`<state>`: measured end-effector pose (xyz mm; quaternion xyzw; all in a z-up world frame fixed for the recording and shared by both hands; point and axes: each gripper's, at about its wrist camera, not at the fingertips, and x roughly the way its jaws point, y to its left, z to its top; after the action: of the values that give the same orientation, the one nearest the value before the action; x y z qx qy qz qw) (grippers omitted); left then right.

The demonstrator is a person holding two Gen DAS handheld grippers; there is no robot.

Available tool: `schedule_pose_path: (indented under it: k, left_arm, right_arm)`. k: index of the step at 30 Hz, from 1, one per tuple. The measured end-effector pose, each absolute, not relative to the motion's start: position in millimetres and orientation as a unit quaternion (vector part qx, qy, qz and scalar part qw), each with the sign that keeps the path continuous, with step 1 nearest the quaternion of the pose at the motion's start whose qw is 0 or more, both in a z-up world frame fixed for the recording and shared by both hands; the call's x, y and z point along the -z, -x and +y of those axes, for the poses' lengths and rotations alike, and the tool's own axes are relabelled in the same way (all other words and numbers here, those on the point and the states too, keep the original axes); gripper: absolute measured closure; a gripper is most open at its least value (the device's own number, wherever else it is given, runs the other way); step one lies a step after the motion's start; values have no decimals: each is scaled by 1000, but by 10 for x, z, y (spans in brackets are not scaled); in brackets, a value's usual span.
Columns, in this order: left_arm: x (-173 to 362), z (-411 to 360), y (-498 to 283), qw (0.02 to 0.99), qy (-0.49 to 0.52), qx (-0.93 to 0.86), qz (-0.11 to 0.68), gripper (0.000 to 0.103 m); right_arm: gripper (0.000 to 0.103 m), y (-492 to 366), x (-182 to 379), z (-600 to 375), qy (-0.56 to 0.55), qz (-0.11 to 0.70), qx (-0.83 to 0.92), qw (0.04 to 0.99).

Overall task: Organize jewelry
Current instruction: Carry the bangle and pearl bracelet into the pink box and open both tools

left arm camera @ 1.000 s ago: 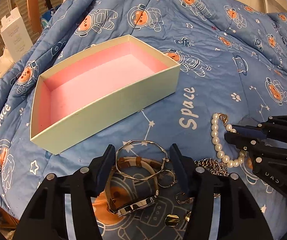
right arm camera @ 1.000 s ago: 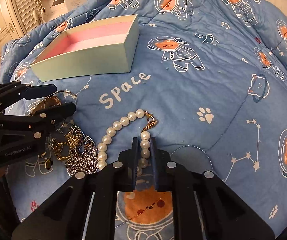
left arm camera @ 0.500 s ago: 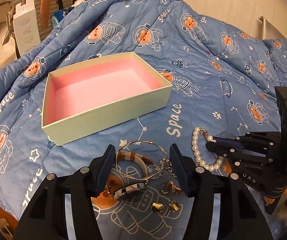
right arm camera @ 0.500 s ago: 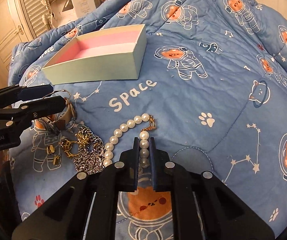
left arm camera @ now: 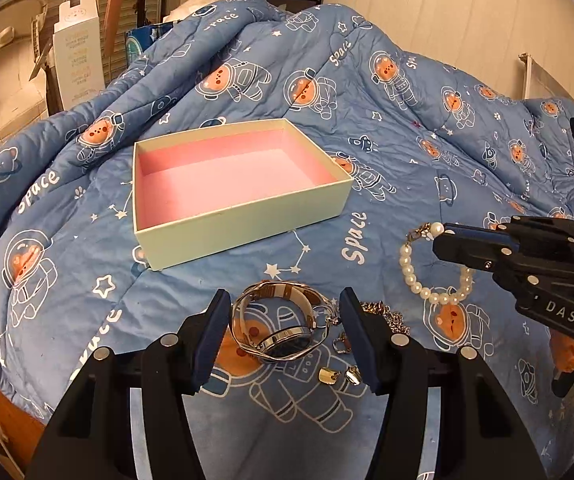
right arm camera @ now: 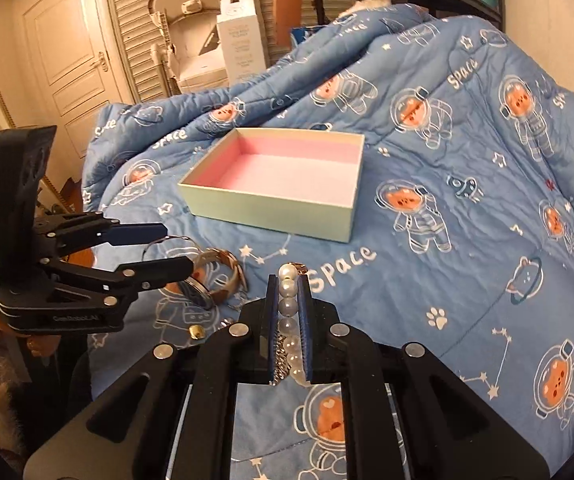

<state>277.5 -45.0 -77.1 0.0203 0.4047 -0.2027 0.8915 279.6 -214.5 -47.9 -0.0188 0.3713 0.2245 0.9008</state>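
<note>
A pale green box with a pink inside (left arm camera: 223, 176) stands open and empty on the blue quilt; it also shows in the right wrist view (right arm camera: 287, 184). My right gripper (right arm camera: 288, 284) is shut on a pearl bracelet (left arm camera: 411, 276), lifted off the quilt; the pearls (right arm camera: 288, 304) sit between its fingers. My left gripper (left arm camera: 285, 308) is open around a silver bangle and a watch (left arm camera: 283, 328) that lie on the quilt. A silver chain (left arm camera: 383, 312) and small gold earrings (left arm camera: 337, 376) lie beside them.
The quilt (left arm camera: 407, 140) rises in folds behind the box. A white carton (left arm camera: 77, 64) and shelves stand beyond the bed at the back left. A door (right arm camera: 75, 56) is at the far left in the right wrist view.
My right gripper has lifted the pearl bracelet off the quilt. Both grippers have risen and pulled back, so the box looks smaller. The left gripper stays open around the bangle and watch.
</note>
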Motion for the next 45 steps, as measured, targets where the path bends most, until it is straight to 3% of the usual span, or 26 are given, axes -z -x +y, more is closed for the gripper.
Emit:
schedule_pose_path:
  k: [18, 34, 45]
  left_arm:
    - [403, -228, -3426, 904, -27, 188, 384, 48]
    - [871, -379, -4211, 883, -58, 165, 436, 48]
    - [1015, -476, -4372, 870, -78, 173, 455, 48]
  right_arm:
    - [93, -3727, -43, -1699, 29, 349, -260, 900]
    - [93, -4867, 581, -1505, -48, 442, -237, 864]
    - [93, -5057, 880, -1417, 5, 467, -203, 861]
